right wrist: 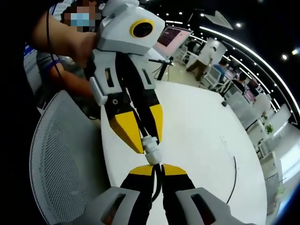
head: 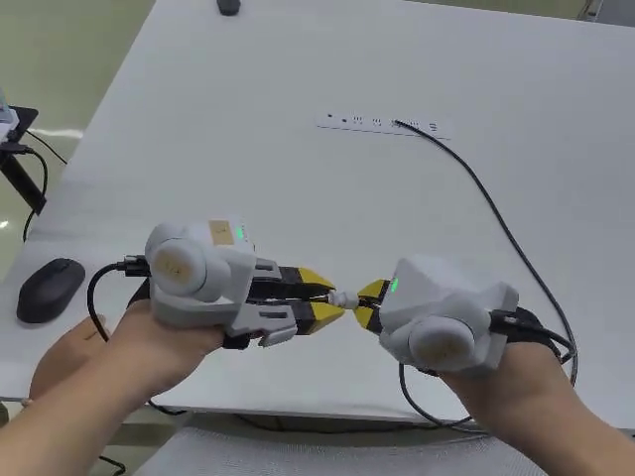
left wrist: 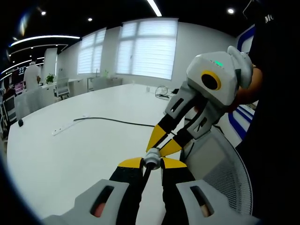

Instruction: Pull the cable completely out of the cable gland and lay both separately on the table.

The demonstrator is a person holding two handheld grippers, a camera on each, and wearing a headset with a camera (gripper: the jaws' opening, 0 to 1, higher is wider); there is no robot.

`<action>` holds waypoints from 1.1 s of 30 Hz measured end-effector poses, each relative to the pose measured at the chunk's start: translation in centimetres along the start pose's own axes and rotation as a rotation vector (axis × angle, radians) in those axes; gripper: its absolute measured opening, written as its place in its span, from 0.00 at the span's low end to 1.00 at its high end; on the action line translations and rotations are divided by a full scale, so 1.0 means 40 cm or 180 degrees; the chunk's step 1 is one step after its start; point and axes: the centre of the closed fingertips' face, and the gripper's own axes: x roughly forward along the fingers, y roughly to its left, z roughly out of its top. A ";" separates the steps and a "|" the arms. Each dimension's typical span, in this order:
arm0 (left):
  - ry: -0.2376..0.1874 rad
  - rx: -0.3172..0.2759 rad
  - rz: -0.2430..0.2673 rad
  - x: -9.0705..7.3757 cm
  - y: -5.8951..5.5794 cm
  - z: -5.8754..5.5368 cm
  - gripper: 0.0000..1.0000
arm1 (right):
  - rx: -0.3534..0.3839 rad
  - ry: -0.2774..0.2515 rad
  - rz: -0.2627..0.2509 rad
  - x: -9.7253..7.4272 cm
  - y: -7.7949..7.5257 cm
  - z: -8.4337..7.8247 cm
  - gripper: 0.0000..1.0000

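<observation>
A small white cable gland (head: 347, 297) hangs over the table's near edge between the two gripper tips, which point at each other. My left gripper (head: 330, 301) comes in from the left and is shut on the gland (left wrist: 151, 160). In the right gripper view the gland (right wrist: 151, 149) sits between the left gripper's yellow fingertips (right wrist: 129, 129). A short black cable (right wrist: 157, 180) leaves the gland and runs in between the jaws of my right gripper (right wrist: 158, 169), which is shut on it. In the head view the right gripper (head: 366, 303) sits just right of the gland.
The white table (head: 298, 178) carries a white power strip (head: 385, 124) at the back, and its black cord (head: 496, 223) runs toward the near right. A black mouse (head: 48, 288) lies at the left edge. A grey mesh chair (right wrist: 61, 154) stands below the grippers.
</observation>
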 end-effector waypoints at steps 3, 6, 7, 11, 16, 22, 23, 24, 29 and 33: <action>0.0003 0.0009 -0.0009 0.002 -0.002 0.001 0.15 | 0.0053 -0.0037 -0.0018 -0.002 -0.001 -0.003 0.00; 0.0022 0.0040 -0.0029 0.005 -0.005 0.002 0.15 | 0.0396 -0.0115 -0.0013 -0.004 0.000 -0.005 0.00; 0.0023 0.0048 -0.0033 0.006 -0.005 0.002 0.15 | 0.0501 -0.0149 -0.0006 -0.005 -0.002 -0.006 0.00; -0.0004 0.0048 -0.0027 0.008 -0.001 0.010 0.15 | 0.0753 -0.0161 -0.0092 -0.009 -0.021 -0.022 0.00; 0.0001 0.0062 -0.0021 0.008 0.003 0.012 0.15 | 0.0998 -0.0124 -0.0151 -0.008 -0.030 -0.052 0.00; -0.0012 0.0052 -0.0009 0.005 0.002 0.013 0.15 | 0.1372 -0.0107 -0.0212 -0.009 -0.041 -0.097 0.00; -0.0015 0.0043 -0.0006 0.004 0.003 0.012 0.15 | 0.1415 -0.0111 -0.0217 -0.009 -0.042 -0.102 0.00; -0.0015 0.0044 -0.0004 0.003 0.003 0.012 0.15 | 0.1477 -0.0095 -0.0218 -0.008 -0.041 -0.112 0.00; -0.0017 0.0045 0.0006 0.003 0.004 0.012 0.15 | 0.2040 -0.0155 -0.0235 -0.002 -0.048 -0.146 0.00; -0.0024 0.0042 0.0010 0.003 0.005 0.013 0.15 | 0.2310 -0.0132 -0.0271 -0.002 -0.053 -0.181 0.00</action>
